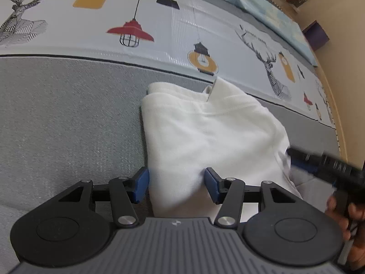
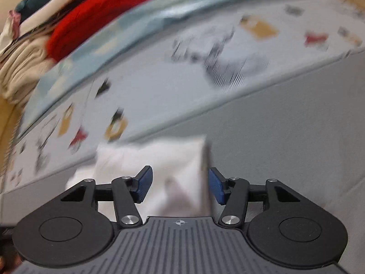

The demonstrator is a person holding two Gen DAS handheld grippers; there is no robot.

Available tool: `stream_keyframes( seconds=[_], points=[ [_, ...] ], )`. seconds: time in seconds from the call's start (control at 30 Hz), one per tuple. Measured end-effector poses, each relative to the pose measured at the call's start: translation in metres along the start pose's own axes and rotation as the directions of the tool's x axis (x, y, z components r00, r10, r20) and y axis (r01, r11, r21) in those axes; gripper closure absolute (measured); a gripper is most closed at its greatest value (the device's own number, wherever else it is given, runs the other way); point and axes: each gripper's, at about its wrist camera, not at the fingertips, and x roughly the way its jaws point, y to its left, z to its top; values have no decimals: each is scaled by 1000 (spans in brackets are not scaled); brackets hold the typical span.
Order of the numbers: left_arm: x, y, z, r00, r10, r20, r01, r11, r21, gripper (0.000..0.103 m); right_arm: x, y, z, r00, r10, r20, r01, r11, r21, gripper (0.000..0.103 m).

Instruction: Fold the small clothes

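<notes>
**Both tools open over folded white garment**

Left tool (image 1: pixel 176 186): jaws apart, blue pads straddling the near edge of the white garment (image 1: pixel 209 137). Pads not visibly pressing the cloth, so nothing is gripped.

Right tool (image 2: pixel 180 186): jaws apart too, white garment (image 2: pixel 159 157) in the gap between them, not clamped. That view is motion-blurred, so contact can't be judged finely. In the left wrist view the right tool (image 1: pixel 319 164) shows as a dark blurred shape at the garment's right edge, with a hand (image 1: pixel 349 214) behind it.

Garment lies folded on the grey surface (image 1: pixel 68 125), layered edges on its far side, a small tag (image 1: pixel 211 91) sticking up there.

Farther out: printed mat (image 1: pixel 182 29) with lamps and deer, light blue sheet (image 1: pixel 251 2) beyond. Right wrist view, far left: clothes pile (image 2: pixel 91 16), red piece on top.
</notes>
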Motion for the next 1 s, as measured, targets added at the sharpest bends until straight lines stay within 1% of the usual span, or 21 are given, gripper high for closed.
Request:
stream_keyframes(
  seconds=[0.07,0.13,0.17,0.23,0.33,0.43,0.47,0.5,0.53,0.57,0.6,0.67,0.7,0.77,0.8,0.83,0.87,0.9,0.93,0.97,1.0],
  points=[
    [5,-3,0,1000,15,-4,-15,1000,4,40,8,1,-7,997,-2,-82,1,1000,-12,44],
    [9,-6,-1,1000,26,-7,-26,1000,3,37,16,-1,-12,990,-43,-131,40,999,-26,41],
    [10,-7,-1,1000,29,-7,-29,1000,4,35,19,-3,-14,989,-53,-139,51,999,-18,37],
    [14,-8,-1,999,39,-11,-39,999,5,33,23,-7,-13,988,-47,-145,50,999,21,36],
    [22,-4,0,998,54,-28,-54,998,-18,26,29,-14,-15,987,-29,-159,44,995,91,35],
    [27,-3,3,999,41,-32,-42,998,-39,25,32,-7,-16,988,-35,-150,46,996,70,33],
    [28,-5,4,999,41,-28,-42,999,-34,27,33,-5,-17,988,-38,-148,47,997,55,34],
    [28,-8,5,999,43,-23,-43,999,-21,28,34,-3,-16,988,-39,-146,46,998,43,40],
    [28,-12,5,999,48,-17,-48,999,-5,30,35,-2,-14,989,-32,-145,37,999,37,53],
    [27,-15,5,998,59,-8,-58,998,9,34,35,-2,-13,989,-4,-147,10,999,41,61],
    [27,-17,6,998,67,0,-67,998,20,39,35,-1,-13,989,7,-148,0,999,48,63],
    [22,-22,9,998,64,25,-65,997,42,67,35,-2,-10,989,9,-145,-1,998,57,78],
    [18,-24,11,996,70,50,-73,995,64,73,35,-3,-9,990,11,-138,0,997,75,80],
    [8,-29,15,992,70,110,-81,991,102,76,32,-6,-6,994,17,-112,-4,993,120,85],
    [0,-30,18,986,64,151,-80,991,105,76,30,-5,-5,996,18,-84,-7,992,129,86],
    [-9,-31,20,980,53,194,-74,992,106,76,26,-1,-2,999,28,-42,-23,992,126,87],
    [-21,-32,23,965,35,261,-65,992,105,76,21,6,1,999,41,4,-41,993,110,87],
    [-33,-32,25,942,25,335,-63,992,106,76,14,15,4,996,59,68,-65,995,78,87],
    [-44,-33,26,913,22,408,-74,991,112,74,6,24,6,988,78,135,-84,996,39,87],
    [-56,-34,26,874,38,484,-106,988,114,67,-3,33,7,973,97,208,-98,995,-4,86],
    [-64,-35,26,843,67,535,-143,985,102,57,-11,42,8,953,115,280,-110,993,-34,84]
  ],
)
